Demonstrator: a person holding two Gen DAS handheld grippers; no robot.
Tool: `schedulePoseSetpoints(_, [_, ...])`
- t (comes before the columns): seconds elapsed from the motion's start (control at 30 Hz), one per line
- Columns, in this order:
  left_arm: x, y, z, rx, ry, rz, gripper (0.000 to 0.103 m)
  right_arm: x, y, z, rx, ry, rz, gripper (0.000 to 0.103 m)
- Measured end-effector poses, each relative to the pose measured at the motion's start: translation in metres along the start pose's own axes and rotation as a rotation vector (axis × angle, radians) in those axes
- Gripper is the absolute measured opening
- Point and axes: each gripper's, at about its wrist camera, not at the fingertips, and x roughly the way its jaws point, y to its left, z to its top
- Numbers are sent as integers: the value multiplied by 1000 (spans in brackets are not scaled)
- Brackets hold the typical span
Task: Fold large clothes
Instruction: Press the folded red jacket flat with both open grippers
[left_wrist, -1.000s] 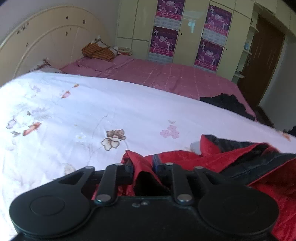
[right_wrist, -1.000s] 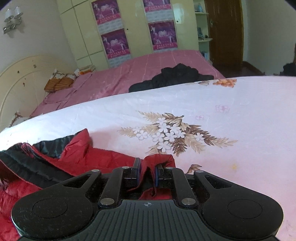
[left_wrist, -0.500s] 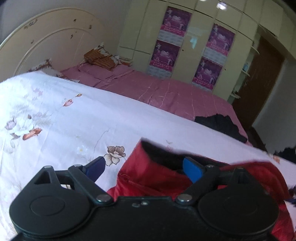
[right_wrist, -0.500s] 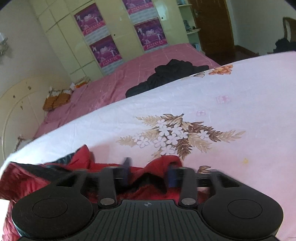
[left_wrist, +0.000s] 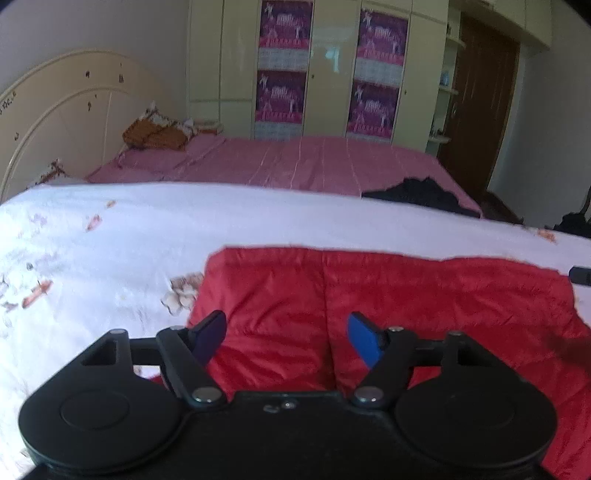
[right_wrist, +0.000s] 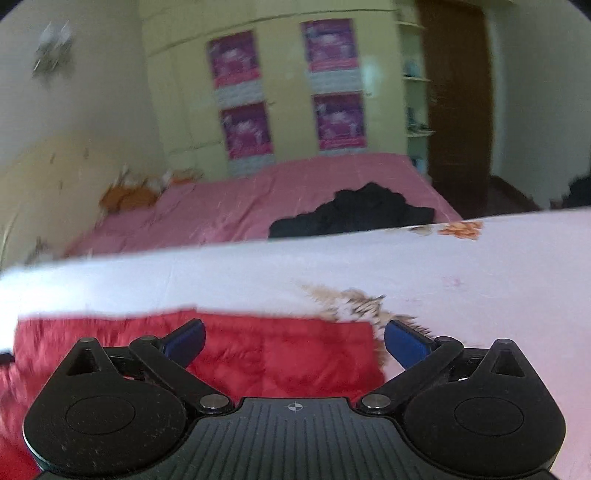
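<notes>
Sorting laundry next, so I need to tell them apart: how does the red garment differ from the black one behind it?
The red garment lies spread flat on the white floral sheet; the black garment sits in a crumpled heap on the pink bedspread. The red one lies right under both open grippers; the black one lies beyond them. Neither is held.

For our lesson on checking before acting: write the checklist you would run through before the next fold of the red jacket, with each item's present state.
1. Left hand-held gripper open, holding nothing: ok.
2. Right hand-held gripper open, holding nothing: ok.
3. Red jacket lying flat on the white floral bedspread: ok.
4. Jacket's far edge straight: ok.
5. Sleeves tucked inside: cannot tell.
6. Jacket's near edge in view: not ok, hidden by both grippers.
</notes>
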Motion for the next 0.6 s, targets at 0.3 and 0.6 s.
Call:
schedulePoseSetpoints(0.3, [27, -7, -19, 16, 14, 58, 65, 60, 28, -35, -127, 125, -29, 91])
schedulePoseSetpoints(0.6, [47, -3, -20, -32, 26, 80, 70, 95, 18, -41, -99, 120, -65, 92])
